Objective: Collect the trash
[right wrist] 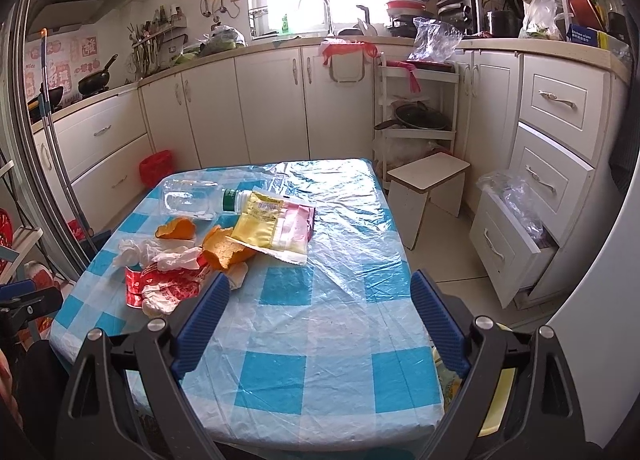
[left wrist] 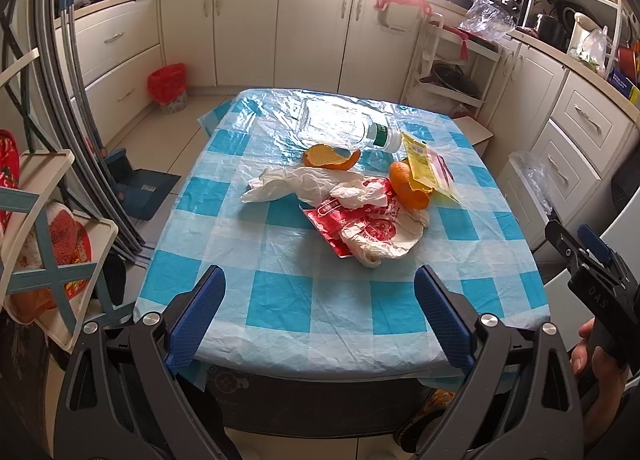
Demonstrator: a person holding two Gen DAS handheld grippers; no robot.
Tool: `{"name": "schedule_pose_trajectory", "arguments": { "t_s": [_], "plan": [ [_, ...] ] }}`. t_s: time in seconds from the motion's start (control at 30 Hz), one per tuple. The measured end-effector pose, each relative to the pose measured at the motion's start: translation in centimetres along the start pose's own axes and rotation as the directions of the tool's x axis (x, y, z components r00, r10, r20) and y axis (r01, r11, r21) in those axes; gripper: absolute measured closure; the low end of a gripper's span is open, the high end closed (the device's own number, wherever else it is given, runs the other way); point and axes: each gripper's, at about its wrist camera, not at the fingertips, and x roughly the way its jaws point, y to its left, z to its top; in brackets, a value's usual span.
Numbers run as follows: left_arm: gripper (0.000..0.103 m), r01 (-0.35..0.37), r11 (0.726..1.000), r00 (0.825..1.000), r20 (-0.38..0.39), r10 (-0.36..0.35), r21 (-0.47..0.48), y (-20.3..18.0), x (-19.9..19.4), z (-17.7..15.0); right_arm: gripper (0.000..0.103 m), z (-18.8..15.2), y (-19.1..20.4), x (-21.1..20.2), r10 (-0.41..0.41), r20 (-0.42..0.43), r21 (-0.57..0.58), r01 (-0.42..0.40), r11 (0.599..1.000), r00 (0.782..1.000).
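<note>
Hovering spread and empty, both grippers — red wrapper half-buried under tissue.

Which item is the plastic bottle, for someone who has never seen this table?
Find the blue-checked table; the trash pile lies on it. The plastic bottle lies on its side at the pile's far edge, behind an orange peel. It alone is clear, with a green label.

Legible text is sparse. "DAS" embossed on the black body of the right gripper, seen from the left wrist view. "kitchen wipes", just readable, on the blue box on the worktop at right. Print on red wrapper and yellow packet unreadable.
</note>
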Motion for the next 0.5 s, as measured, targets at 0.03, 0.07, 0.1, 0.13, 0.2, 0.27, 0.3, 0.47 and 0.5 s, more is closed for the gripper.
{"name": "schedule_pose_trajectory", "arguments": {
  "t_s": [0.03,0.07,0.1,0.13,0.2,0.27,0.3,0.47,0.5],
  "plan": [
    [0.012,0.0,1.0,1.0,0.001,0.0,-0.001,-0.01,-0.01,-0.02,0.015,-0.03,0.04,0.01,0.001,-0.001,-0.001,-0.001,1.0,1.0],
    [0.012,0.0,1.0,1.0,0.001,0.0,-0.002,0.17,0.0,-0.04,0.015,-0.04,0.07,0.04,0.002,-0.001,-0.002,-0.002,1.0,1.0],
    [0.012,0.001,1.0,1.0,0.001,-0.001,-0.001,0.21,0.01,-0.05,0.015,-0.05,0.09,0.09,0.002,-0.002,-0.003,-0.002,1.0,1.0],
    [0.012,0.0,1.0,1.0,0.0,0.0,-0.001,0.19,0.03,-0.06,0.015,-0.07,0.11,0.12,0.003,-0.003,-0.004,-0.003,1.0,1.0],
    [0.012,0.001,1.0,1.0,0.0,-0.001,-0.001,0.18,0.01,-0.05,0.015,-0.09,0.16,0.16,0.004,-0.006,-0.006,-0.004,1.0,1.0],
    [0.012,0.0,1.0,1.0,0.0,0.0,0.0,0.15,0.02,-0.04,0.015,-0.09,0.16,0.17,0.005,-0.007,-0.008,-0.005,1.0,1.0],
    [0.012,-0.001,1.0,1.0,0.001,0.001,0.001,0.18,0.01,-0.06,0.015,-0.11,0.17,0.16,0.006,-0.008,-0.009,-0.006,1.0,1.0],
    [0.012,0.0,1.0,1.0,0.001,0.0,0.001,0.29,0.03,-0.08,0.015,-0.16,0.27,0.2,0.008,-0.014,-0.014,-0.008,1.0,1.0],
    [0.012,0.002,1.0,1.0,0.002,-0.002,0.002,0.29,0.02,-0.08,0.015,-0.17,0.29,0.2,0.009,-0.016,-0.015,-0.009,1.0,1.0]
  ]
}}
